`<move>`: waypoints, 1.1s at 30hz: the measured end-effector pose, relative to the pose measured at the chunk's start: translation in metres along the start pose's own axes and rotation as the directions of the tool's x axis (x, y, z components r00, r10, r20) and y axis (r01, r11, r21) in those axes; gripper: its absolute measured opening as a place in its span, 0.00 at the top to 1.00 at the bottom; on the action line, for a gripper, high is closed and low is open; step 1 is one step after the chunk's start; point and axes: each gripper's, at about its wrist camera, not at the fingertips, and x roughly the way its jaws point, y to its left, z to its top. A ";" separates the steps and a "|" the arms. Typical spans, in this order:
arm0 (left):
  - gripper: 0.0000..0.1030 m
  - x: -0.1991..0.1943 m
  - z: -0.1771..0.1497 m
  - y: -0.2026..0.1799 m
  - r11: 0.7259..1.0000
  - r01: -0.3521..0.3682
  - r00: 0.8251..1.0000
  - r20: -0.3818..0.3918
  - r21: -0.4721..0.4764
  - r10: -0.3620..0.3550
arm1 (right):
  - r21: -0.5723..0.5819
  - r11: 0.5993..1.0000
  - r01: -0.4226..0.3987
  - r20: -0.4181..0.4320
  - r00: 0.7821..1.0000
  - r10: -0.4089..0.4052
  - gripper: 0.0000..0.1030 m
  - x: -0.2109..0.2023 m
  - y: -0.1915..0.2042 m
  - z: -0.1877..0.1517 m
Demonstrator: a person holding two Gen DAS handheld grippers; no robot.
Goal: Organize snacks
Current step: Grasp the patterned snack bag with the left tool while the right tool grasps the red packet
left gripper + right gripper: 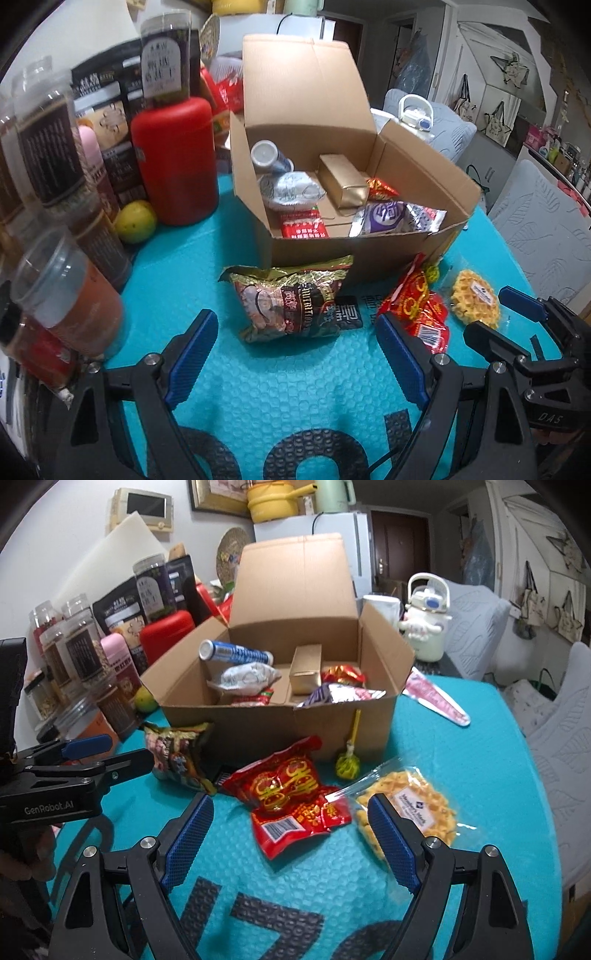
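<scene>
Red packet [295, 797] between right jaws (gaping, untouched)

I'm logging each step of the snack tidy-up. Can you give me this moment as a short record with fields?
surface: teal bubble mat
container: open cardboard box, lid flap up
inside box: blue-white tube, gold box, purple packet
outside box: dark gold-edged bag, red packet, waffle pack, lollipop
left tongs: open, empty, facing the dark bag
right tongs: open, empty, facing the red packet
</scene>
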 end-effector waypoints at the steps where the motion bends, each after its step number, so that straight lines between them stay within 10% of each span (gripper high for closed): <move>1: 0.14 0.004 0.000 0.001 1.000 0.003 1.000 -0.005 -0.002 -0.003 | -0.001 1.000 -0.002 -0.006 1.000 0.002 0.16 0.004 -0.001 0.000; 25: 0.14 0.088 0.012 0.019 0.998 0.059 0.992 -0.112 -0.027 -0.061 | -0.129 0.989 -0.078 -0.124 0.990 0.062 0.16 0.072 0.006 0.008; 33: 0.44 0.083 0.012 0.020 0.995 0.097 0.990 -0.104 -0.029 -0.100 | -0.222 0.972 -0.079 -0.187 0.982 0.037 0.15 0.100 0.017 0.012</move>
